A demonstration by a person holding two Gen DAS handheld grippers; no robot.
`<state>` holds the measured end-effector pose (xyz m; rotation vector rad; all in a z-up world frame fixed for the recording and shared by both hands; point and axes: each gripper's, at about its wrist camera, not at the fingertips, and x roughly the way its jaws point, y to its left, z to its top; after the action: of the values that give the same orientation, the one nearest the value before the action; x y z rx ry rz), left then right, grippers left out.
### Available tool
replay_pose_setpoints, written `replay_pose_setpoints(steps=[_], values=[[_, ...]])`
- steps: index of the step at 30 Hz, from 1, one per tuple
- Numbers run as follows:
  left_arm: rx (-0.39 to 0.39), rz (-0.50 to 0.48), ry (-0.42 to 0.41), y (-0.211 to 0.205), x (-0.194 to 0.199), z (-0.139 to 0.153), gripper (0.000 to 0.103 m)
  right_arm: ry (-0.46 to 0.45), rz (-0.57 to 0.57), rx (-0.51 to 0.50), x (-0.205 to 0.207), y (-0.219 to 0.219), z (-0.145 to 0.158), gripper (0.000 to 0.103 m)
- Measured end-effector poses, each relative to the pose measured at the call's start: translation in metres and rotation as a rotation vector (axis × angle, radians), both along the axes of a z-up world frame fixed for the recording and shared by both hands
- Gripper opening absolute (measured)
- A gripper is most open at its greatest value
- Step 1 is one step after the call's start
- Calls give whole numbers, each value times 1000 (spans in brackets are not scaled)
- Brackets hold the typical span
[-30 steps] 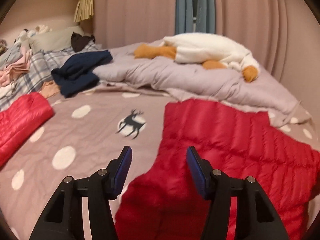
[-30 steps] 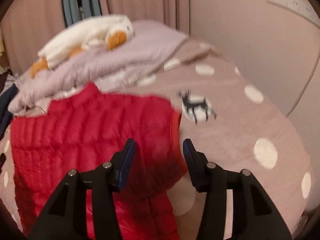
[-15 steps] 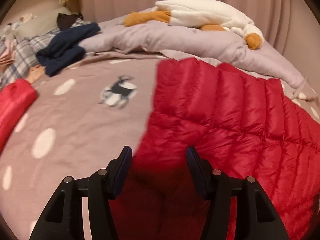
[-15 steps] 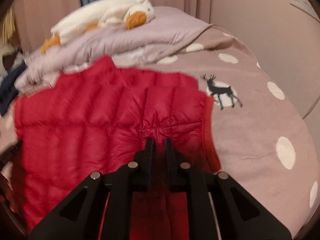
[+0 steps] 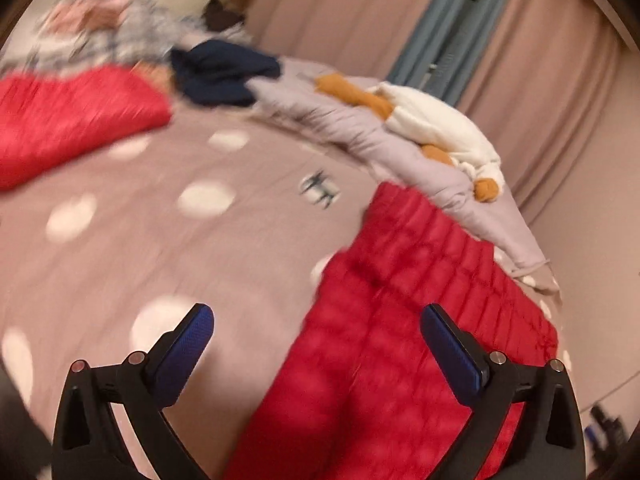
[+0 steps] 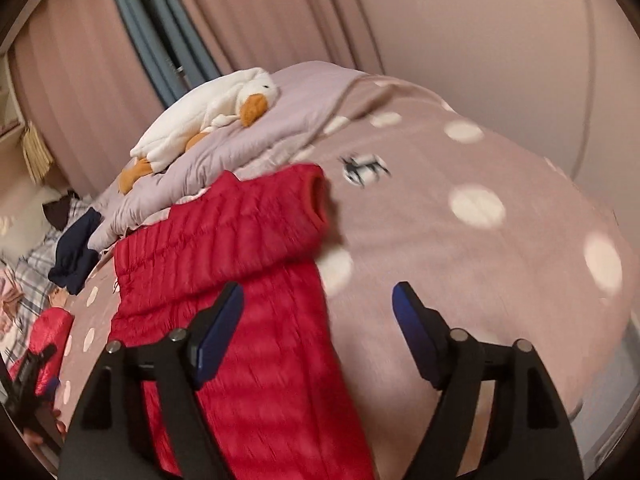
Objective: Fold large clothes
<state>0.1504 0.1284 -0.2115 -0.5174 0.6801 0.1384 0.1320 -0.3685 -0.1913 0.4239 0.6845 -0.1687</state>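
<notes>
Opening empty, both grippers' jaws hover over the blurred red jacket (image 5: 400, 340).

You face a bed (image 6: 500, 264) spread with a mauve cover dotted white and printed with small deer (image 5: 319, 189). A lilac duvet (image 5: 404, 148) lies bunched along its far side — a white plush goose (image 6: 208, 120) sprawled on top. Pink curtains (image 6: 260, 12) cover the wall behind, parted by a grey-blue strip (image 5: 452, 32) — warm, dim light.

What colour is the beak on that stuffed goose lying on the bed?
Orange, on a white goose; its beak shows best in the right wrist view.
</notes>
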Motion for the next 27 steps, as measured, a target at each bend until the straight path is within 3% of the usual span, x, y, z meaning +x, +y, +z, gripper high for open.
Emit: replay_pose_setpoints(steps=[7,8,10,11,13,14,16,19,23,27], values=[[-252,-25,116,19,-55,-70,102,30,-56,185,-72,0,-65,80],[-328,-43,91,22,-65,-80,102,36,-63,220,-81,3,-76,80],[-398,-40,14,25,-85,-82,102,24,-64,281,-93,8,-89,80],[-435,-42,17,26,-88,-82,102,21,-62,319,-98,13,-97,80],[-587,-132,11,22,-88,-88,102,27,-53,379,-100,25,-110,80],[-687,-205,14,16,-83,-96,102,21,-57,349,-100,36,-109,80],[-798,-285,35,2,-71,-110,102,22,-22,339,-96,49,-106,81],[-692,-284,9,-14,-64,-100,102,16,31,444,-85,63,-112,82],[-665,-338,10,-34,-47,-93,102,-11,35,504,-82,72,-118,82],[-619,-358,-13,-44,-36,-91,102,-45,100,704,-69,76,-130,82]])
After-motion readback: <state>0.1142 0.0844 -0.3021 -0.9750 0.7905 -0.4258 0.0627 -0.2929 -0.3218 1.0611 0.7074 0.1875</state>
